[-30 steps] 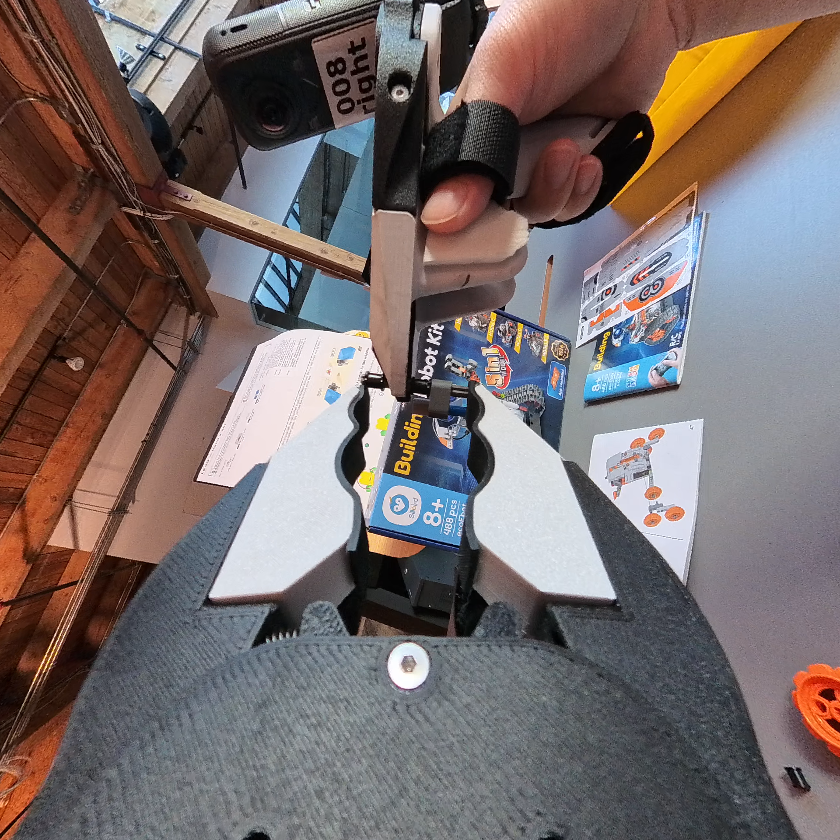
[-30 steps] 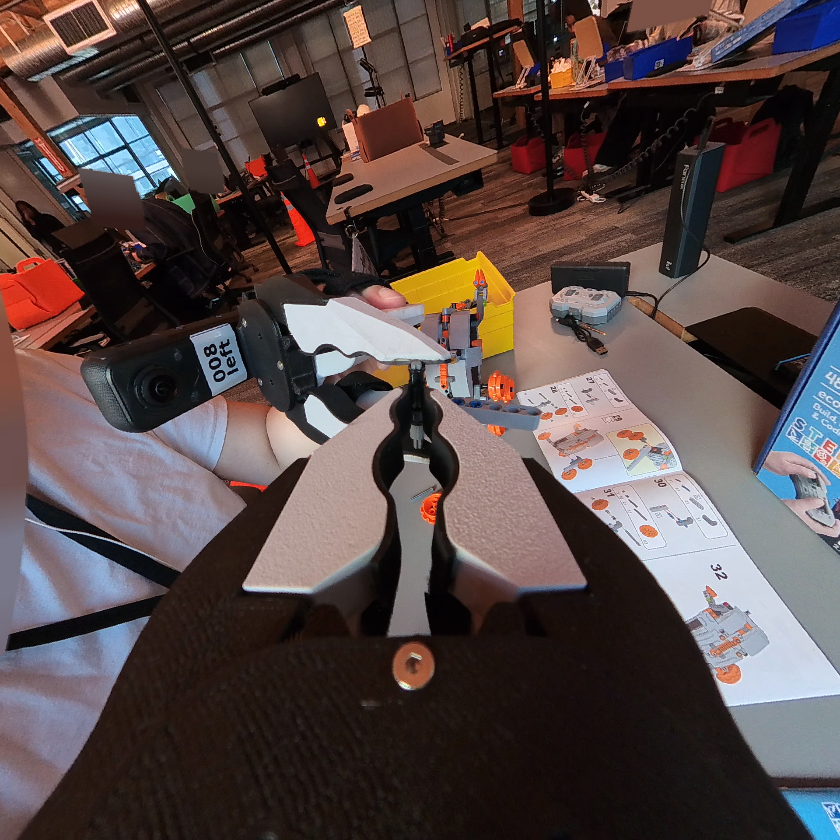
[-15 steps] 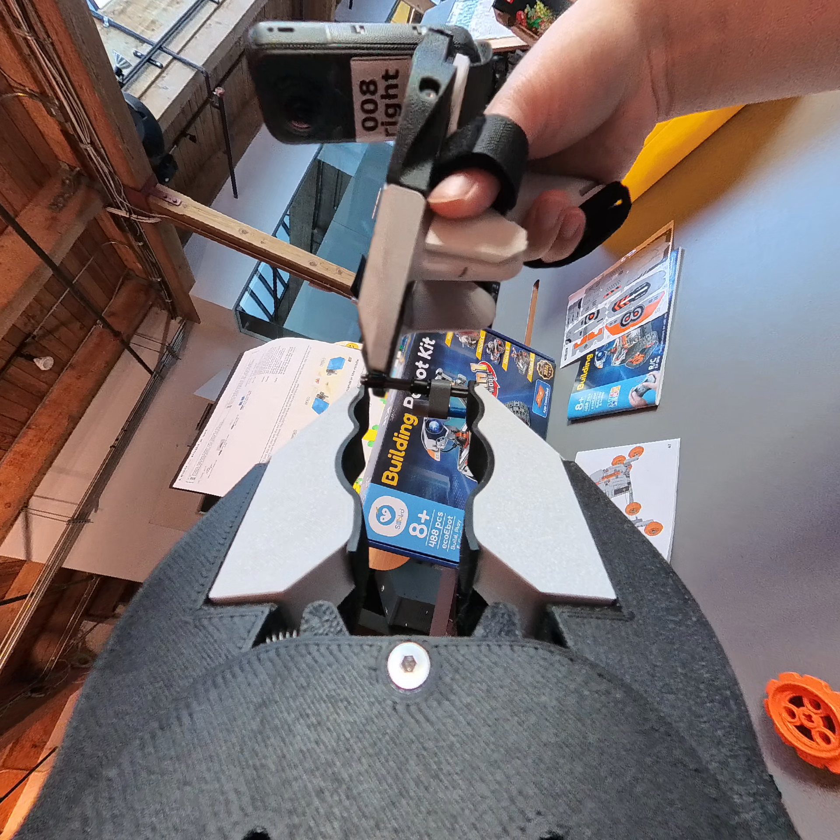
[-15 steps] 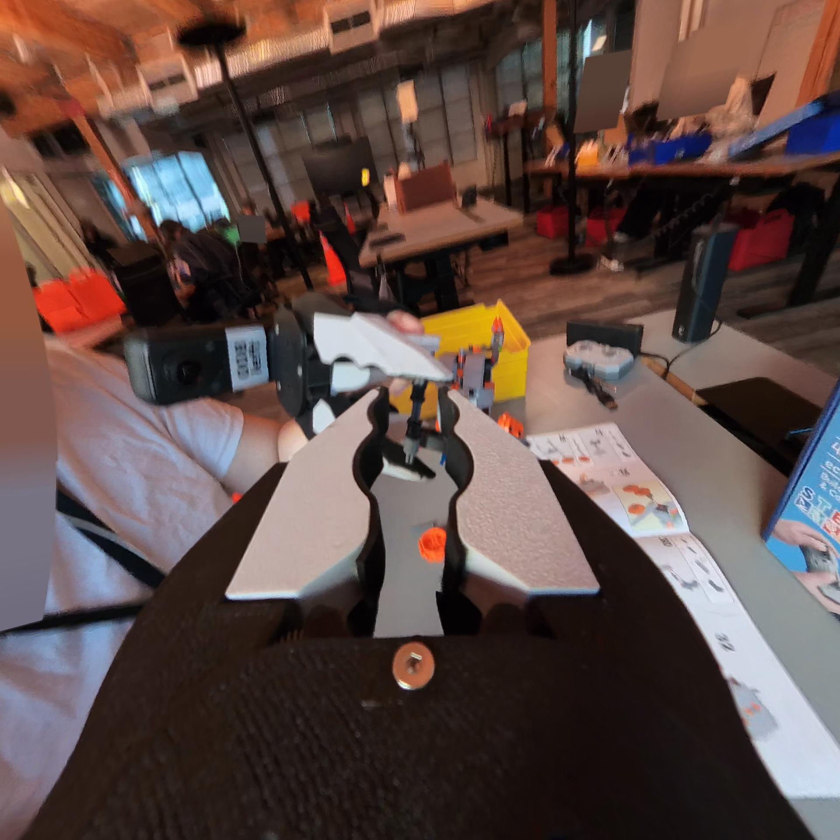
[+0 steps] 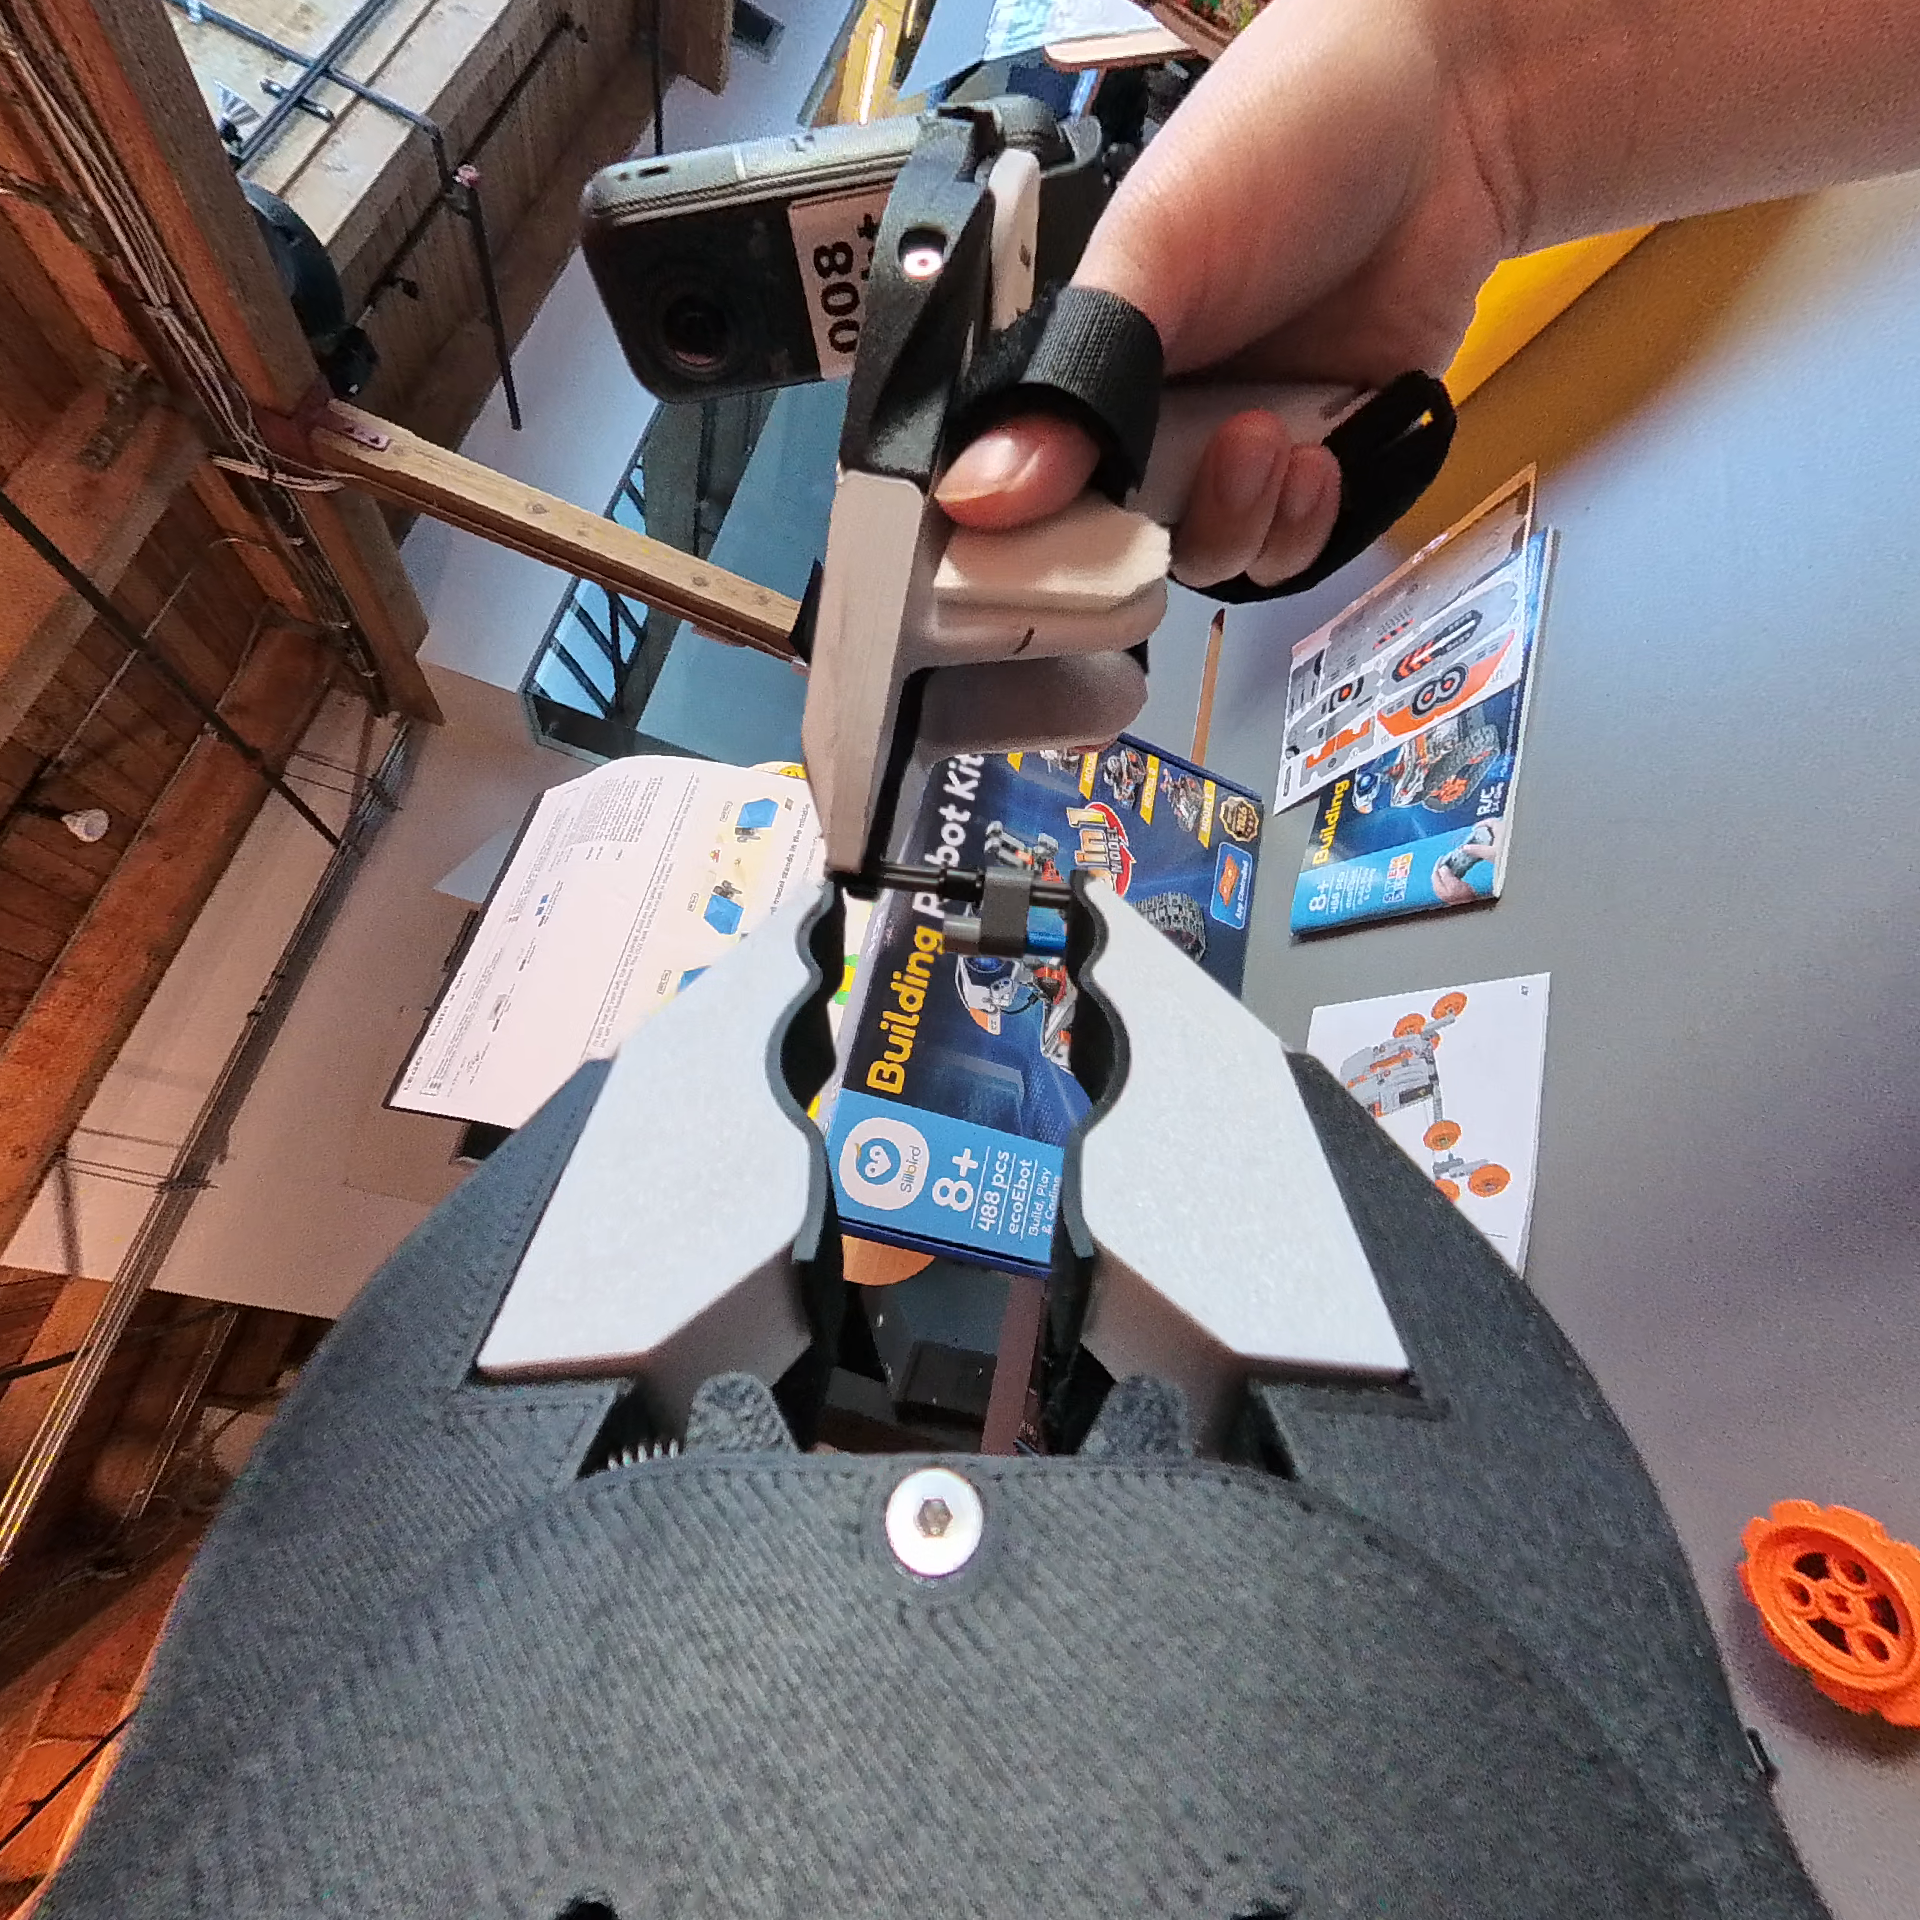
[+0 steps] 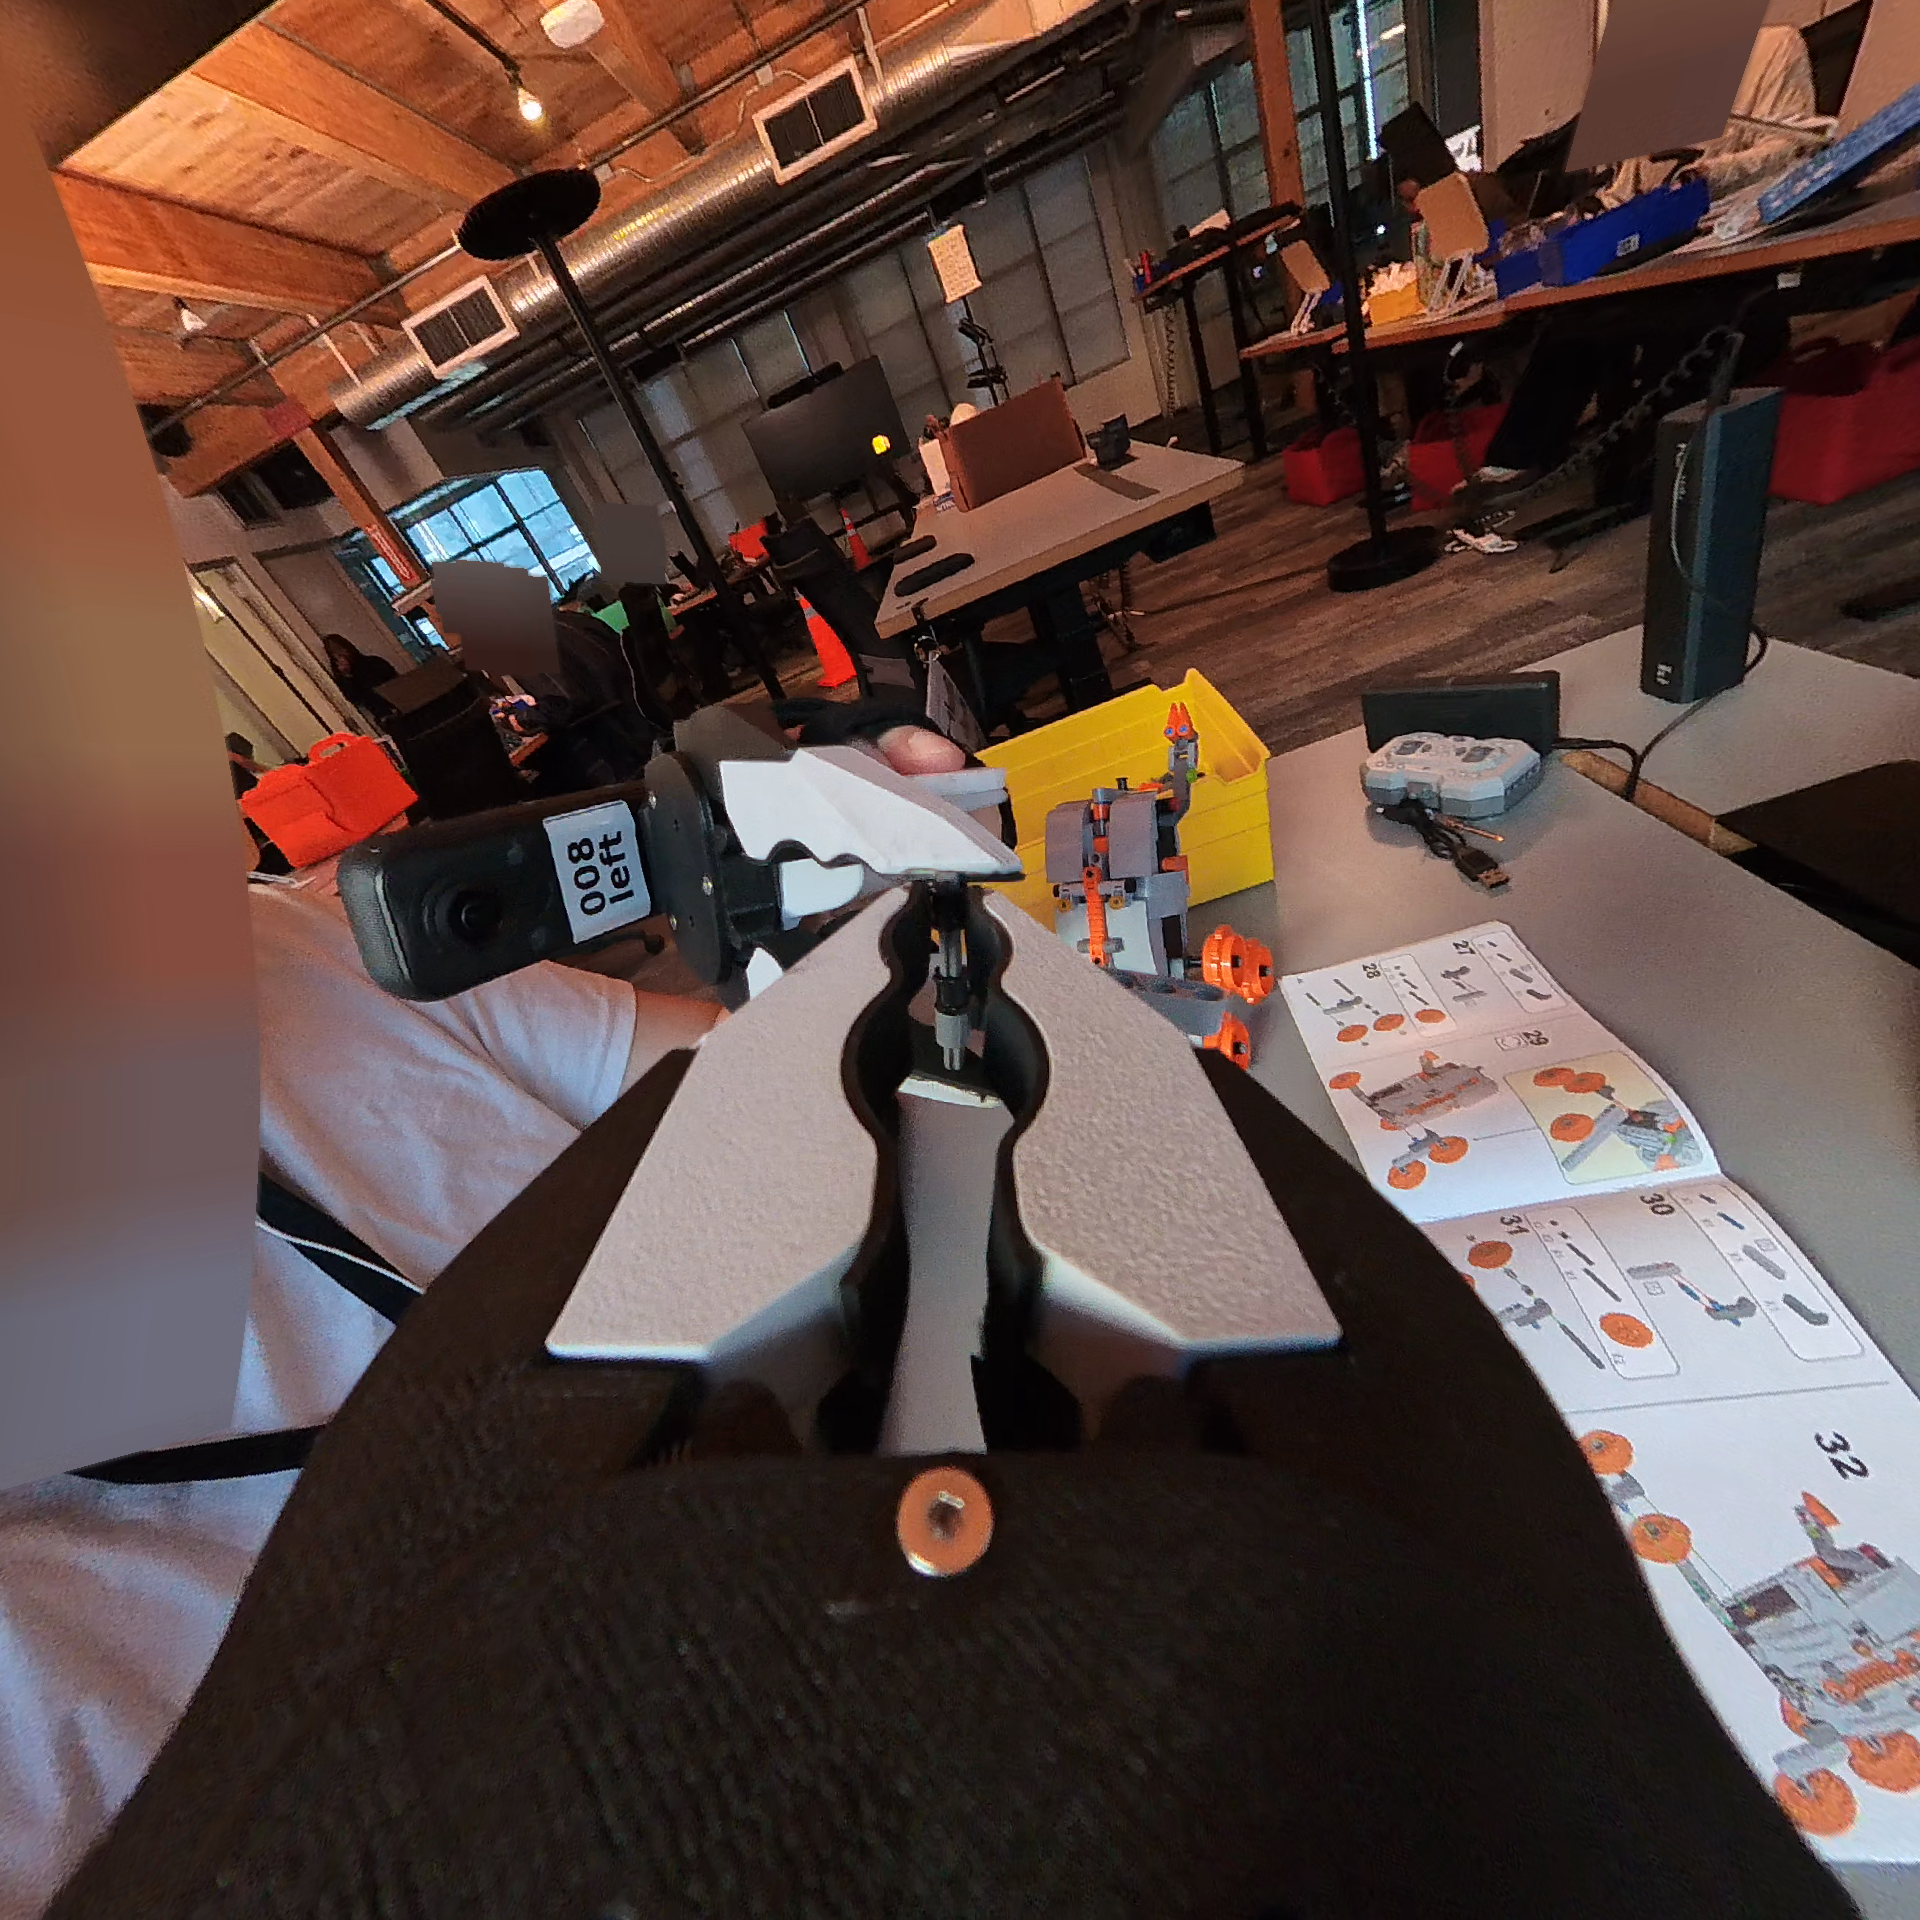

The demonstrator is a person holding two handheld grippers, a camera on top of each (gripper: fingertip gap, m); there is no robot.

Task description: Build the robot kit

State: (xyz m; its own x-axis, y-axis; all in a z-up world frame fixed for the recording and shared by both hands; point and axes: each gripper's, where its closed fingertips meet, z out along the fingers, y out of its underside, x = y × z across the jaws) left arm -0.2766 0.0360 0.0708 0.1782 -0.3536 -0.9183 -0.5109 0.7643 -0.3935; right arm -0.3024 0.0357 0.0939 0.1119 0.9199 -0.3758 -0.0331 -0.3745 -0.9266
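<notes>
A short black axle with a grey connector on it spans the gap between the tips of my left gripper, which is shut on its two ends. My right gripper comes from above, held by a hand, with its tips on the axle's left end. In the right wrist view the axle runs along the gap of my right gripper, whose tips are closed narrowly around its far end. A left gripper finger lies across just beyond it.
A blue kit box, booklets, a picture sheet and an orange wheel lie on the grey table. A yellow bin, a partly built model, an open booklet and a grey controller are beyond. Less than 4 cm separates the two grippers' tips.
My right gripper's jaws widened half a second ago and have narrowed again on the axle's end. The right view has tilted upward. My left gripper still holds the axle.
</notes>
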